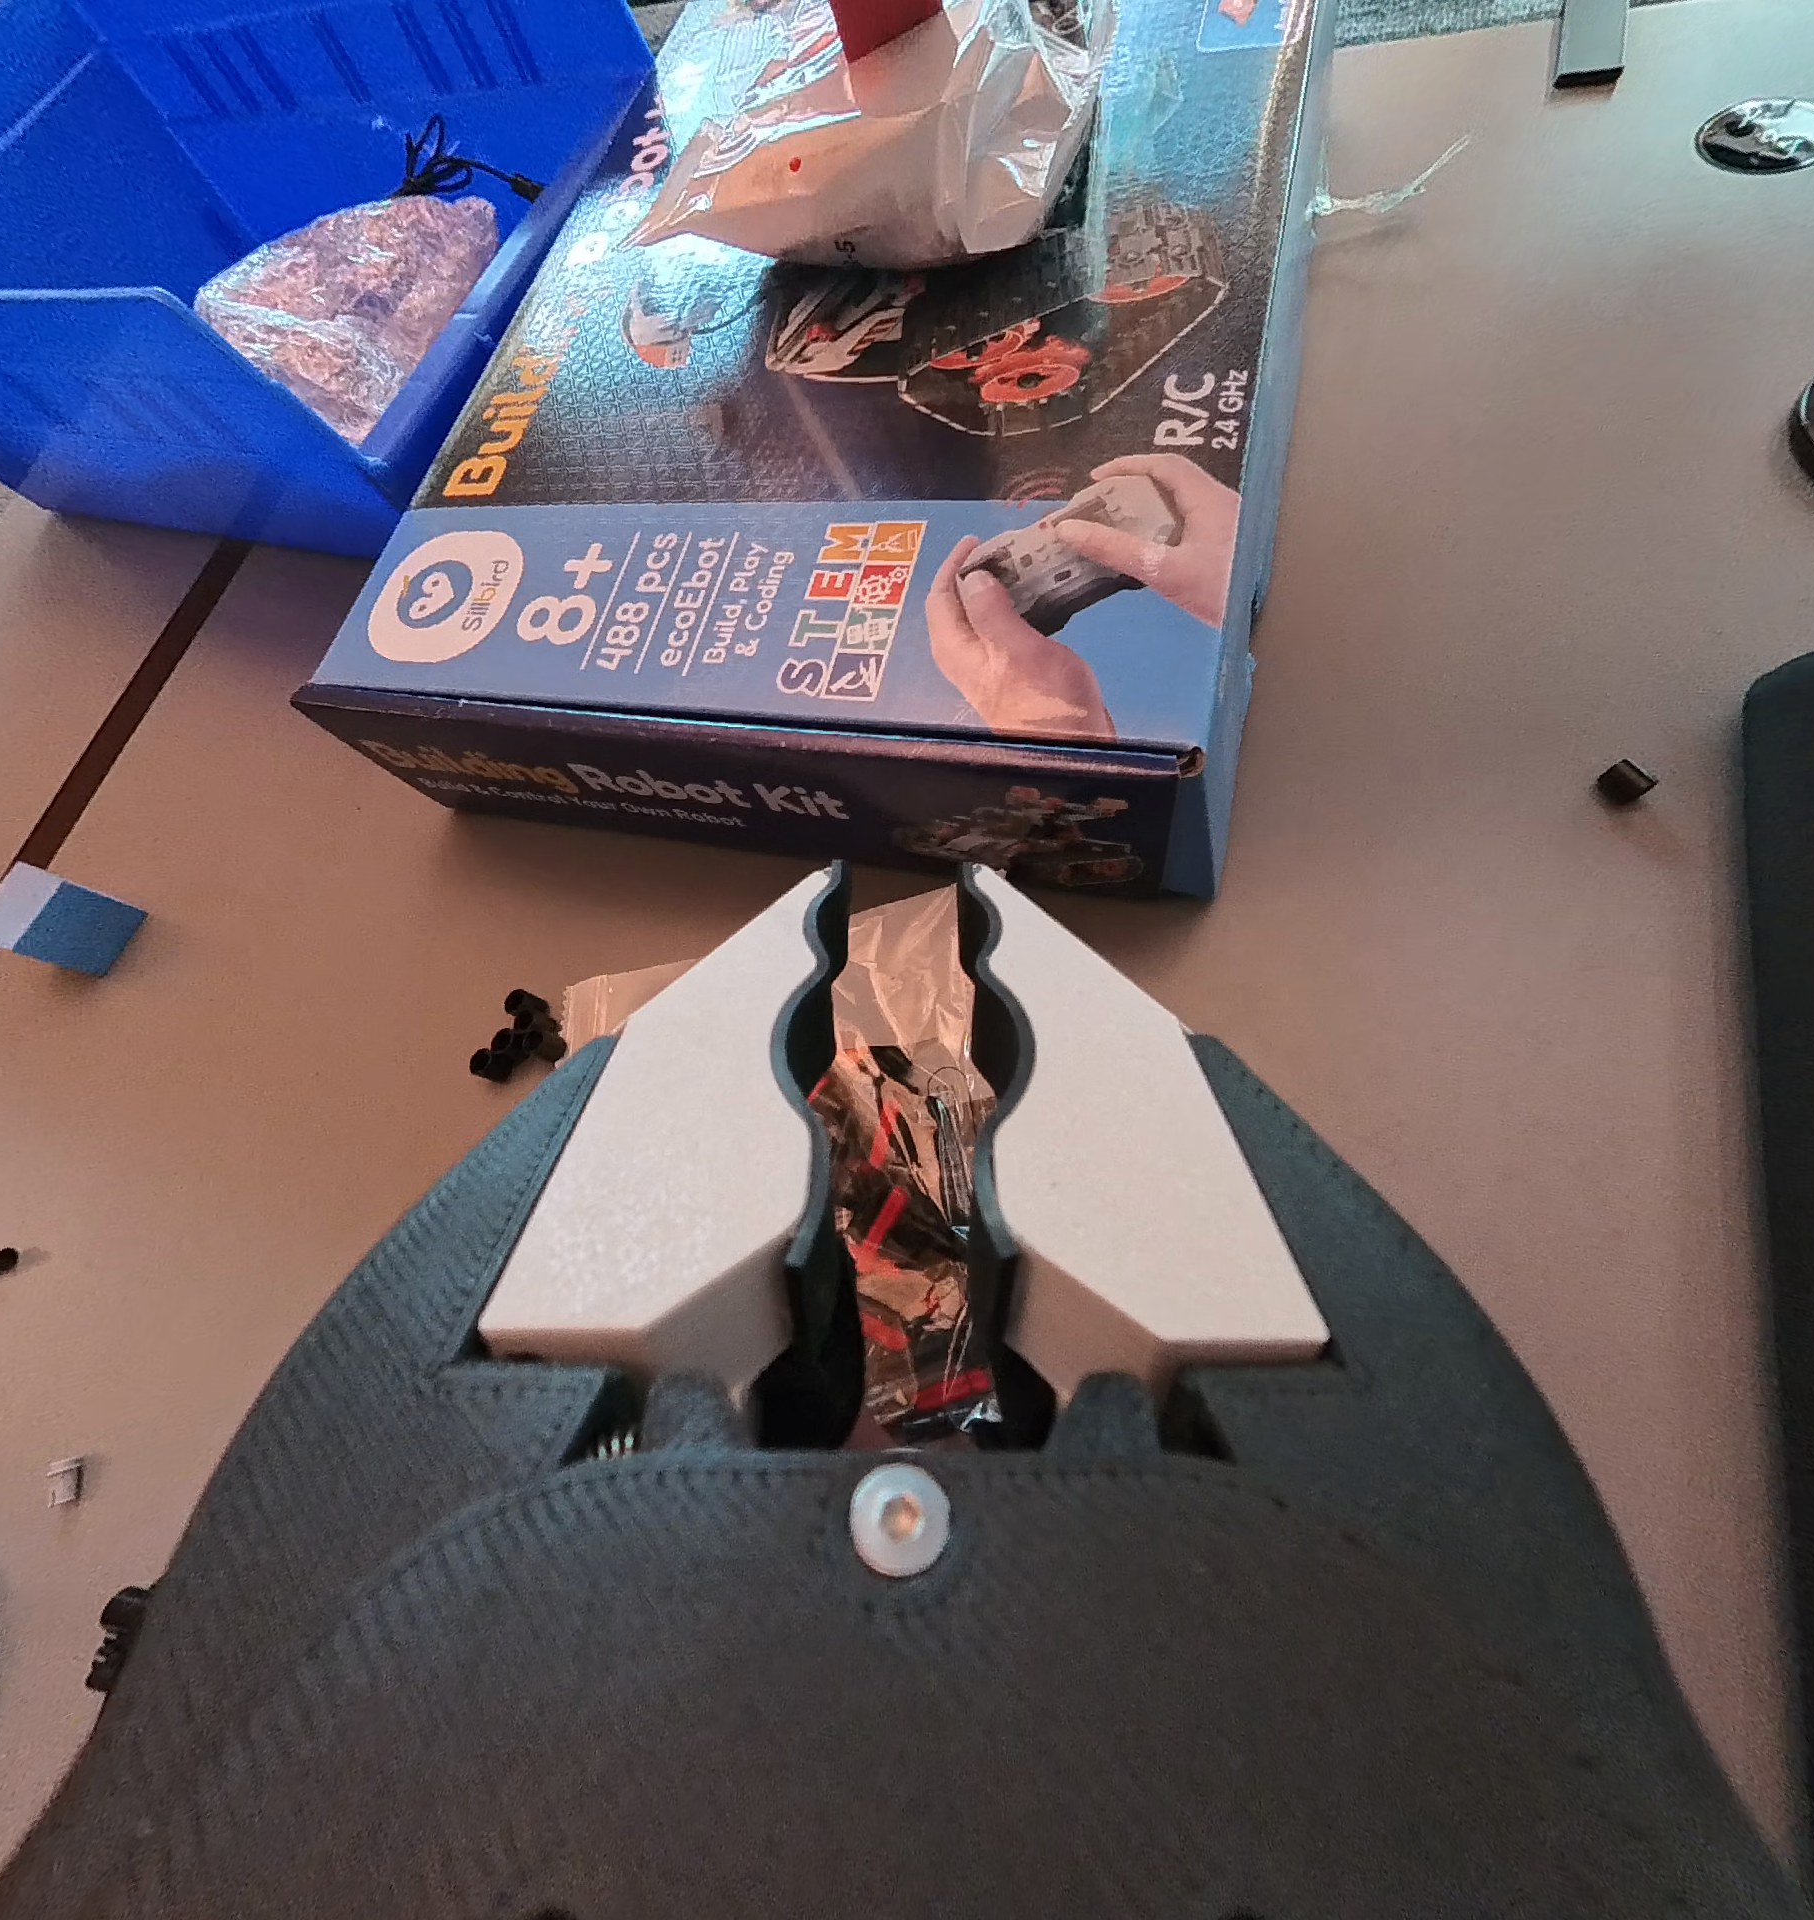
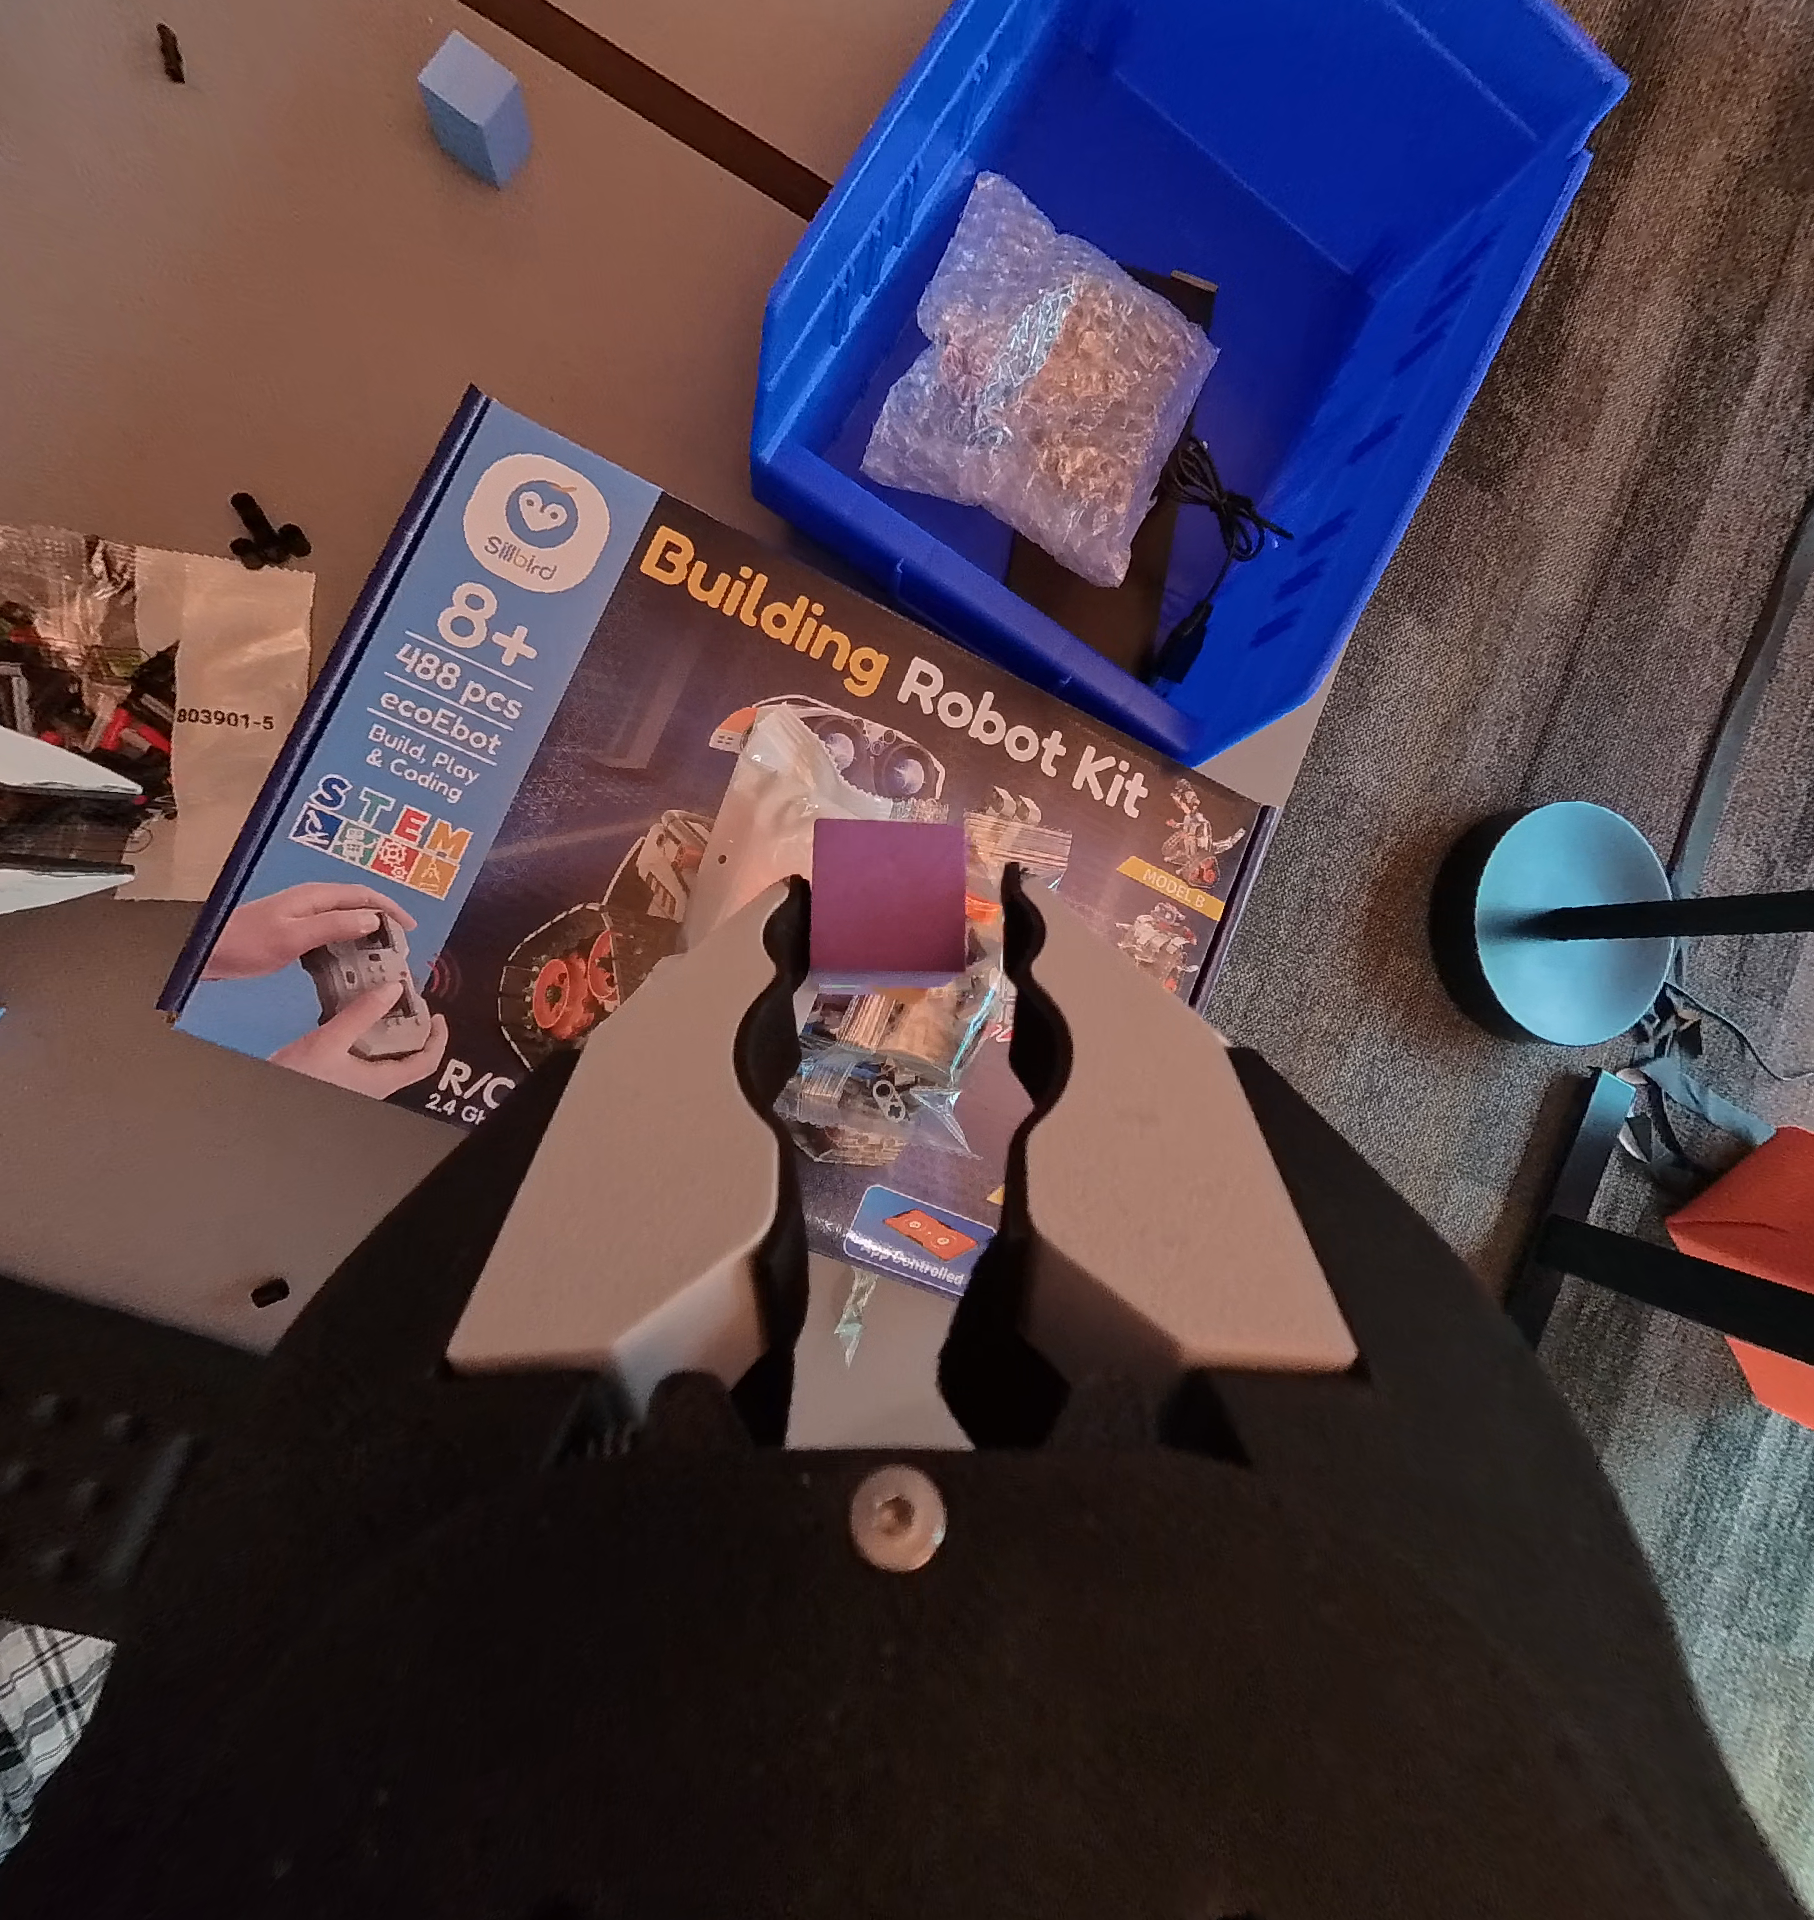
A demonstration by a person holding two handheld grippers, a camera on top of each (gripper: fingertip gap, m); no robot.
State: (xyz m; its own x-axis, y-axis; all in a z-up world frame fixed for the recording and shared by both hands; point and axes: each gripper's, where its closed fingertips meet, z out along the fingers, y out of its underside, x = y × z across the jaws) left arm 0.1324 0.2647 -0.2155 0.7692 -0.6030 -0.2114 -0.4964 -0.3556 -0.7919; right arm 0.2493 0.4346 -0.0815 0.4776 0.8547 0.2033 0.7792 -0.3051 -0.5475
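My left gripper (image 1: 901,883) pinches a clear plastic bag of black and red small parts (image 1: 908,1174), held just above the tan tabletop (image 1: 311,1091), near the short end of the blue printed cardboard kit box (image 1: 778,582). My right gripper (image 2: 903,883) hangs over that box with fingers spread; a purple square block (image 2: 890,894) and a clear bag of grey parts (image 2: 882,1049) show between them, contact unclear. Blue plastic bin (image 2: 1090,644) beside box holds a bubble-wrap bundle (image 2: 1038,384).
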